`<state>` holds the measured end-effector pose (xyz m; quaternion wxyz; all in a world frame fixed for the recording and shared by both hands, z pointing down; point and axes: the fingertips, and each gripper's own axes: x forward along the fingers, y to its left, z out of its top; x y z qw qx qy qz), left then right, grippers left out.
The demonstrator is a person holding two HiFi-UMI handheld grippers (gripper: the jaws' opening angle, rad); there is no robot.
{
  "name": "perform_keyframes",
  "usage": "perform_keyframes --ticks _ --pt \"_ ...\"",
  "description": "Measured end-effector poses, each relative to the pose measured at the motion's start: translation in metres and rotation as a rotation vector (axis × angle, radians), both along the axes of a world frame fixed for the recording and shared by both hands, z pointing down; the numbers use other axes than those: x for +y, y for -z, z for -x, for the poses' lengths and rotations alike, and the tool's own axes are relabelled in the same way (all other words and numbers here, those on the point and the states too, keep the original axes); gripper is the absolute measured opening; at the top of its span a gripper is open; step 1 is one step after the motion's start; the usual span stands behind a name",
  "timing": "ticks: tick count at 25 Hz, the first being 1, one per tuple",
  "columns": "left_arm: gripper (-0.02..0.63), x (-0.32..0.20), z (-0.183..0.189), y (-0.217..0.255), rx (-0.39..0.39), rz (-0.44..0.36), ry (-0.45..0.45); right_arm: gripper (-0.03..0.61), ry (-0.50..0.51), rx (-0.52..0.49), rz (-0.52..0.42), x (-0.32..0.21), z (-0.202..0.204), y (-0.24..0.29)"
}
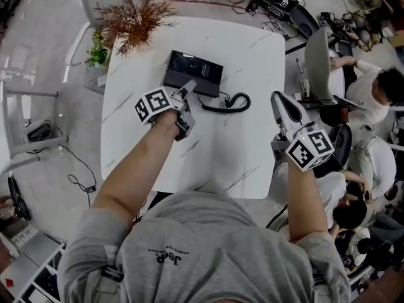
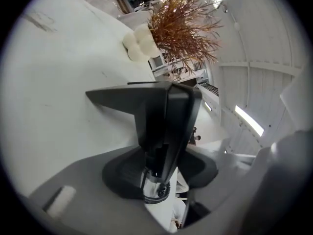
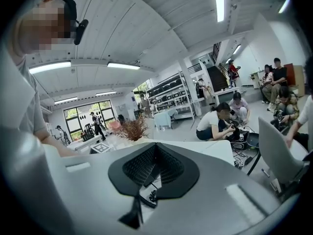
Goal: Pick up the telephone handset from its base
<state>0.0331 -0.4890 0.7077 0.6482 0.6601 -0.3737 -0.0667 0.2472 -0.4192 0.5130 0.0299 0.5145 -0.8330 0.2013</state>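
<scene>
Left gripper view gives us the black plastic telephone handset running lengthwise between the jaws of the left gripper. The dark ribbed pads sit narrow against both its sides, so the gripper is clamped on it. The black coiled cord shows at the handset's near end, between the pads. Behind the handset the flat black rectangular telephone base spreads to the left. We cannot tell whether the handset rests on it or is clear of it.

From the head view we place the base near the far edge of the white, grey-veined counter with rounded corners, somewhat closer to the far left corner than to the far right one. The left gripper meets it from the near side, jaw tips at the base's near edge, its marker cube turned toward the left edge. The cord lies on the counter just right of the base, looping toward the middle.

At the far left corner we see a dried rust-brown branching plant. The right gripper hangs over the right edge, well apart from the telephone. In the right gripper view its ribbed black pads meet at the tips, with nothing between them. Beyond the right edge, people sit low on the floor.
</scene>
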Motion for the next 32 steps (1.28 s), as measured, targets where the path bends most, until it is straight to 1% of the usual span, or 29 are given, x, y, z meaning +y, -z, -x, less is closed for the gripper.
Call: perform_keyframes --ticks 3,7,12,16,19,27,28,29,32 --pt "0.238 0.002 0.001 0.000 0.007 0.011 0.004 0.005 -0.003 -0.003 -0.007 0.001 -0.002 0.004" --pt "0.241 0.008 0.003 -0.003 -0.005 0.034 -0.005 0.005 -0.001 0.004 -0.015 0.002 -0.003 0.009" --pt "0.238 0.010 0.003 -0.004 -0.030 0.089 -0.002 0.005 -0.005 0.004 -0.019 0.005 -0.002 0.015" --pt "0.227 0.014 0.004 -0.003 -0.013 0.128 0.013 0.005 -0.003 0.004 -0.008 0.009 0.000 0.015" --pt "0.198 0.016 -0.001 -0.001 0.005 0.137 0.003 0.005 -0.005 0.002 -0.001 0.009 -0.001 0.013" --pt "0.196 0.013 -0.002 -0.001 0.030 0.100 0.000 0.005 -0.002 -0.007 -0.005 0.011 0.001 0.015" --pt "0.183 0.014 -0.004 0.002 0.038 0.085 -0.006 0.005 -0.004 -0.008 -0.006 0.012 0.000 0.015" --pt "0.140 0.013 -0.007 0.008 0.049 0.062 -0.014 0.005 -0.007 -0.009 -0.007 0.013 -0.001 0.016" --pt "0.135 0.014 -0.015 0.027 0.075 -0.007 -0.049 0.005 -0.013 -0.006 -0.012 0.017 -0.004 0.021"
